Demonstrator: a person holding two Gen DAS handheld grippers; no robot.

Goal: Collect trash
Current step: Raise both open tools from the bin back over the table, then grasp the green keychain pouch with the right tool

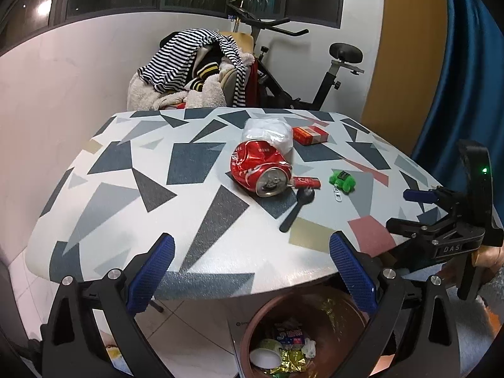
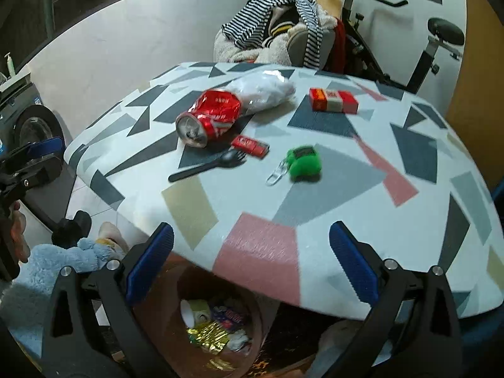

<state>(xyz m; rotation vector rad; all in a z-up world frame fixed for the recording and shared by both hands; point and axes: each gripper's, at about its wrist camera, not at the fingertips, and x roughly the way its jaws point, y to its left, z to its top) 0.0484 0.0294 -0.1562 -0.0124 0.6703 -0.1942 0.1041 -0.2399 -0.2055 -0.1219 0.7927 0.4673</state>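
A crushed red soda can [image 1: 260, 170] [image 2: 209, 117] lies mid-table. Behind it is a clear plastic bag [image 1: 271, 134] [image 2: 263, 89]. A small red wrapper [image 1: 305, 182] [image 2: 250, 146] and a black plastic spoon [image 1: 296, 209] [image 2: 208, 165] lie beside the can. A red cigarette box [image 1: 310, 134] [image 2: 334, 100] sits farther back. A green toy with a clip [image 1: 341, 182] [image 2: 304, 162] lies to the right. My left gripper [image 1: 252, 271] and right gripper [image 2: 252, 264] are both open and empty at the table's near edge, above a brown bin [image 1: 356, 312] [image 2: 252, 299] holding wrappers and a cup.
The patterned table [image 1: 126, 173] [image 2: 409, 220] has a chair piled with clothes [image 1: 195, 72] [image 2: 280, 28] and an exercise bike [image 1: 315, 72] behind it. A blue curtain [image 1: 466, 78] hangs at right. A blue plush sleeve [image 2: 47, 271] is at lower left.
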